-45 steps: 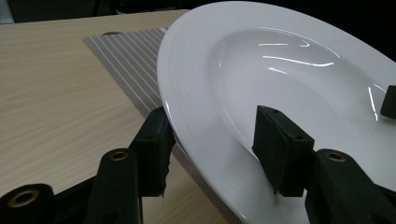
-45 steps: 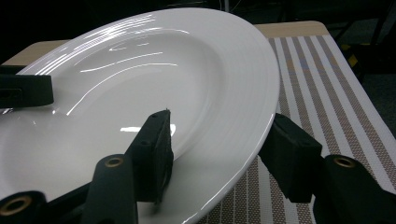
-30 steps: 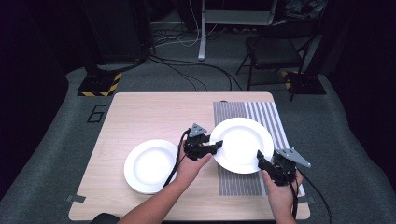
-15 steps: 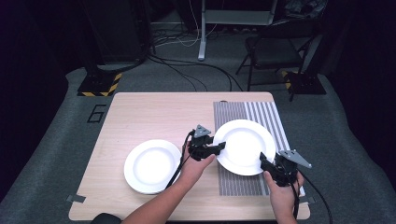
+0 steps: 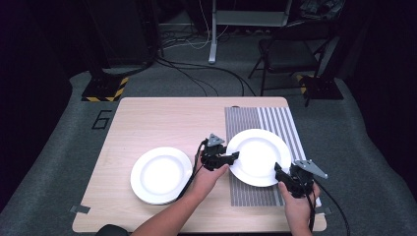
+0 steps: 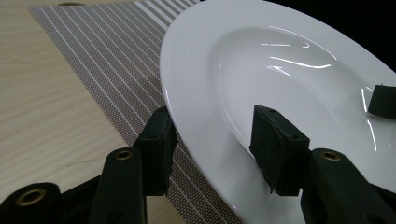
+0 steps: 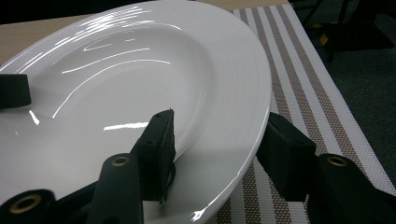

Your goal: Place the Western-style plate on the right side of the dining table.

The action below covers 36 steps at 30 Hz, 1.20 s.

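White plate [image 5: 258,156] at the centre of the work, over the striped placemat [image 5: 280,118] on the right half of the table [image 5: 162,118], round and so with no long axis to line up. Gripped at two roughly opposite places on the rim. On its left edge, the left gripper [image 5: 235,156], reaching in level from the left, jaws about half spread and set astride the rim: in the left gripper view one jaw tucked under the outer edge, the other down on the inner slope of the plate [image 6: 280,70], so by all appearance clamped on it rather than standing free. On its near right edge, the right gripper [image 5: 278,169], coming up from the person's side, jaws at a like half spread; in the right gripper view one jaw inside the well of the plate [image 7: 140,70], the other below the rim over the mat, again looking like a firm hold. Seen in both gripper views with the edge apparently raised off the mat, though hard to say whether wholly clear of it. Both hands equally near, each already on its own side. Farther out, a second plate [image 5: 161,174] flat on bare wood to the left, just beside the left hand and well apart from the held one. Likely next: carrying or setting down with both hands together, kept level.
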Motion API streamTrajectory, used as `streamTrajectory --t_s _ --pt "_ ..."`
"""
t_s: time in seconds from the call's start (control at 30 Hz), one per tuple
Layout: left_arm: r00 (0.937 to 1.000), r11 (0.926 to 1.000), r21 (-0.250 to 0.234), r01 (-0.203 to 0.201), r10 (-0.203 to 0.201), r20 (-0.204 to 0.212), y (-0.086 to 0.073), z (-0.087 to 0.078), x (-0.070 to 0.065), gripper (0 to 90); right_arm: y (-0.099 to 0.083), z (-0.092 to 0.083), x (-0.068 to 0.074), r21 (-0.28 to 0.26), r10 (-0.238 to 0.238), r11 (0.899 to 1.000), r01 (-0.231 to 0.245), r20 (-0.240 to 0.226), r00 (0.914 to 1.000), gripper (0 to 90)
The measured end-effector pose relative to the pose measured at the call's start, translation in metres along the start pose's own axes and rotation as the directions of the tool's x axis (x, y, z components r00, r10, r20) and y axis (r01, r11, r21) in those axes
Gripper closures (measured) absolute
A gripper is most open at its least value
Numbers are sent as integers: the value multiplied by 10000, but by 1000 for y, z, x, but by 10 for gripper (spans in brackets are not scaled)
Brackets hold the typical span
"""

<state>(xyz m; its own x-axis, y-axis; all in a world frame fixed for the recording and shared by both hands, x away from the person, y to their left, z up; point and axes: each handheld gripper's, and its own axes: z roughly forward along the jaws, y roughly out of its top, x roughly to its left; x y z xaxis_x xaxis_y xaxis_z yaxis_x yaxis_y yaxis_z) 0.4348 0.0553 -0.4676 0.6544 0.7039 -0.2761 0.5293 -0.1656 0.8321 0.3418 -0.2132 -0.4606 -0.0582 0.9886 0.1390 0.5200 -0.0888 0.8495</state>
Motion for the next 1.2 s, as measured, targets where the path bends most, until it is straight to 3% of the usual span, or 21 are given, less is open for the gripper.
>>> streamTrajectory --t_s 0.4,0.87,1.2 --pt "10000 10000 5 49 -49 -5 -3 9 3 508 -5 7 -5 8 63 10000 -63 -3 10000 470" --pt "9996 9995 -218 213 -209 190 6 25 8 510 13 23 -17 -95 159 9998 -159 55 9999 471" --pt "9994 9993 -189 321 -318 152 10 38 14 513 10 41 -24 237 47 9997 -49 98 9999 471"
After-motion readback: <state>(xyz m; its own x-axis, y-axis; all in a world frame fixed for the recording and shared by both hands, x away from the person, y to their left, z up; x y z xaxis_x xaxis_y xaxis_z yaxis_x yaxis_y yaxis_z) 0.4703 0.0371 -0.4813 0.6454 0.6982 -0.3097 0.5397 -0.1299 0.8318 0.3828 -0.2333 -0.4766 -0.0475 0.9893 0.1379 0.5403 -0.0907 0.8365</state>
